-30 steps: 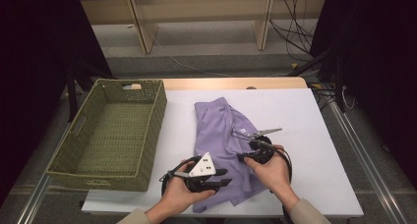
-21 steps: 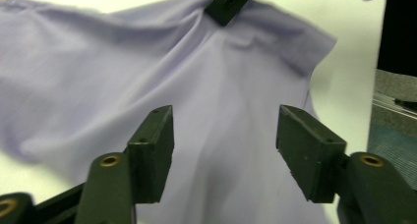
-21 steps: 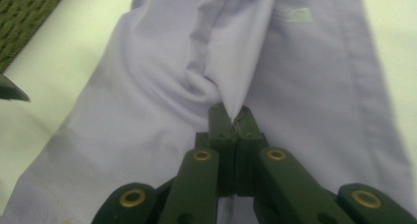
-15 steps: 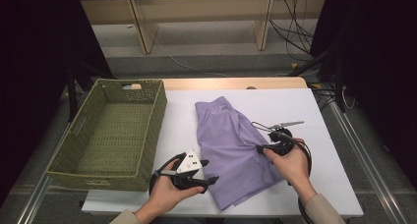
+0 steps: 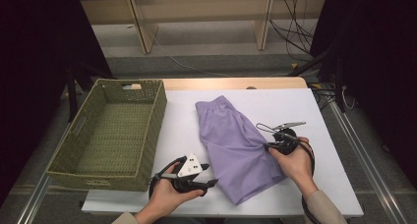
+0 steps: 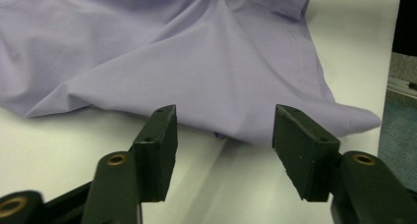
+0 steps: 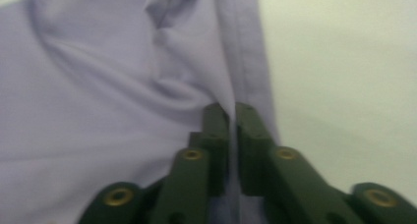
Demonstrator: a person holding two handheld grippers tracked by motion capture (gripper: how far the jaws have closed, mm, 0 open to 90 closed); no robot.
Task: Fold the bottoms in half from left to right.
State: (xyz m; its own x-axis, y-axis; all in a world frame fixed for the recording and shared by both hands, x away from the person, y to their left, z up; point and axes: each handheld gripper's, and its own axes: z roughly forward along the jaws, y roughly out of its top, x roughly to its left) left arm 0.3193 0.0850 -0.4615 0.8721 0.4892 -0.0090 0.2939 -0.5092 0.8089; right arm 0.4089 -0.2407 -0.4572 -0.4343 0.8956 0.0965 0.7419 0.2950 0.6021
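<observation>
High view: we work the lilac cotton shorts point(image 5: 236, 145) on the white bench point(image 5: 314, 111).
Our right gripper point(image 5: 268, 146) pinches their right hem, jaws just easing apart; our left gripper point(image 5: 210, 175) gapes empty at the near edge, and the green woven basket point(image 5: 110, 135) fills the left edge.

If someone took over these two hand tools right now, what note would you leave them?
Left gripper: open, nothing between its jaws, just short of the shorts' near hem.
Right gripper: jaws nearly together with the shorts' right edge pinched between them; they have just been opening.
Shorts lie on the white table; basket stands left of them.
Done: shorts laid out folded.
Left: probably another fold, then the basket.
</observation>
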